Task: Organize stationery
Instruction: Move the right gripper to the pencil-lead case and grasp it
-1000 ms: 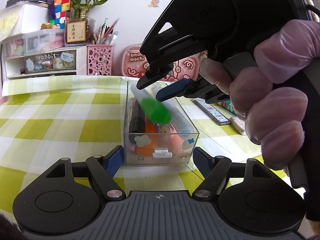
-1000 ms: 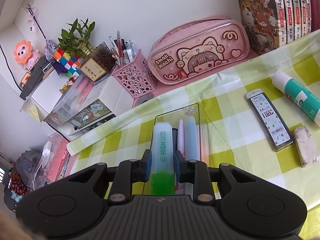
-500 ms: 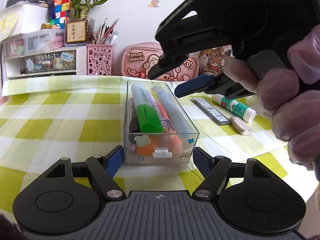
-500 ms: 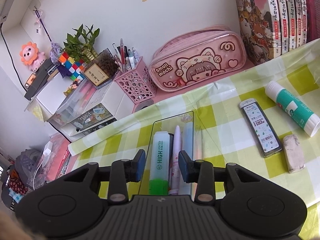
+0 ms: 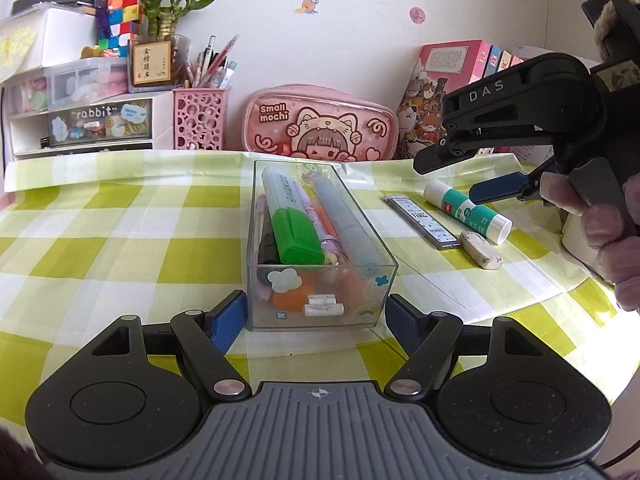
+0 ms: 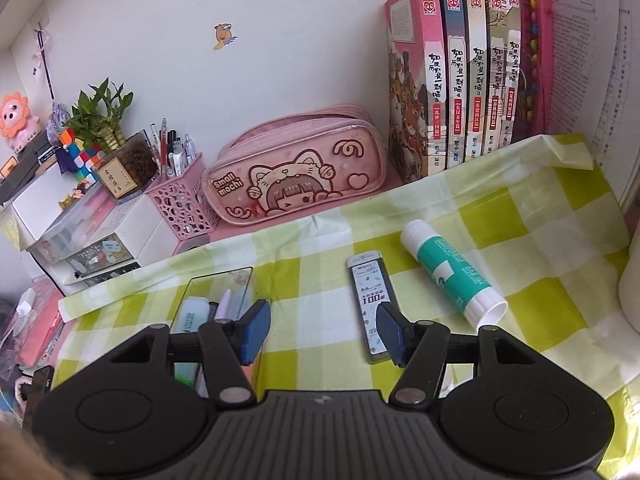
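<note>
My right claw (image 6: 322, 330) hangs empty with its blue pads spread wide above the green-and-white checked tabletop (image 6: 532, 240), poised over the near end of the flat grey lead-refill case (image 6: 370, 300). My left claw (image 5: 316, 320) is also spread apart, its pads standing either side of the near end of the clear rectangular plastic box (image 5: 320, 308) without, as far as I can tell, pressing on it. Inside that box the green-capped highlighter (image 5: 290, 218) lies on top beside a long grey marker (image 5: 346, 222), a thin pink pen and some orange and dark ones beneath, so I judge a good part of the sorting done. Three things are left loose on the cloth to the right of the box: the lead-refill case, the white-and-teal glue stick (image 5: 466, 208) lying on its side just beyond it, and a small off-white eraser (image 5: 480, 250) at the near end of the case in the left view. I reckon the refill case is the natural next pick, since it lies nearest my open right claw; being thin and flat on the cloth, it may be awkward to get the pads under.
</note>
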`<state>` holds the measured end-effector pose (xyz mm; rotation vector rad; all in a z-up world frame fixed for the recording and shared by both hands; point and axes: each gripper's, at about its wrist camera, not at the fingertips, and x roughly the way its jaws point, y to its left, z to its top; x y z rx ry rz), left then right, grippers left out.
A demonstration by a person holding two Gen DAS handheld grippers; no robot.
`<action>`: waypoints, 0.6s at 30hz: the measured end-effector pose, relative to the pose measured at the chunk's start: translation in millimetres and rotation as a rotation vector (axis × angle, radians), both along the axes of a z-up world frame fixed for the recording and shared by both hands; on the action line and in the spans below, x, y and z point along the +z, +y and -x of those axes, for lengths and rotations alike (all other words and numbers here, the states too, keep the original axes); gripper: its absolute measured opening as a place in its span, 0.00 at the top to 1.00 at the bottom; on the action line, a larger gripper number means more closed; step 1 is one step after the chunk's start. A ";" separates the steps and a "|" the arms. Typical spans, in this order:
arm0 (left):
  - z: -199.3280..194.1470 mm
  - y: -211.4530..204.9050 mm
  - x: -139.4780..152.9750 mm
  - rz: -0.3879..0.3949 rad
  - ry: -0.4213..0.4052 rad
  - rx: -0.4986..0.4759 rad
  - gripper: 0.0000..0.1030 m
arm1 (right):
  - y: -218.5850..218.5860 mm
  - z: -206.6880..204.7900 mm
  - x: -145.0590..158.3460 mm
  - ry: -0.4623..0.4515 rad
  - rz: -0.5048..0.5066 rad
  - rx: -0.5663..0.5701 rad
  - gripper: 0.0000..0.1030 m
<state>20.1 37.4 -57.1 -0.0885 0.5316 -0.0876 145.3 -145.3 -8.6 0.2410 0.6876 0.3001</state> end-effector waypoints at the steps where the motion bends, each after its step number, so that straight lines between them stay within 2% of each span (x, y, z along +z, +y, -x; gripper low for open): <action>1: 0.1 0.0 -0.1 0.000 0.000 0.000 0.28 | 1.2 -2.6 -2.2 -0.009 0.021 0.023 0.44; 5: 0.0 -0.2 -0.1 -0.002 0.000 0.000 0.28 | 7.9 -14.4 -12.3 -0.041 0.108 0.102 0.44; 12: 0.3 -0.7 -1.0 -0.003 -0.001 -0.002 0.27 | 6.5 -28.7 -27.5 -0.043 0.131 0.100 0.44; 18: 0.5 -0.5 -1.0 -0.003 -0.001 -0.002 0.27 | 12.6 -38.4 -37.1 -0.044 0.207 0.095 0.44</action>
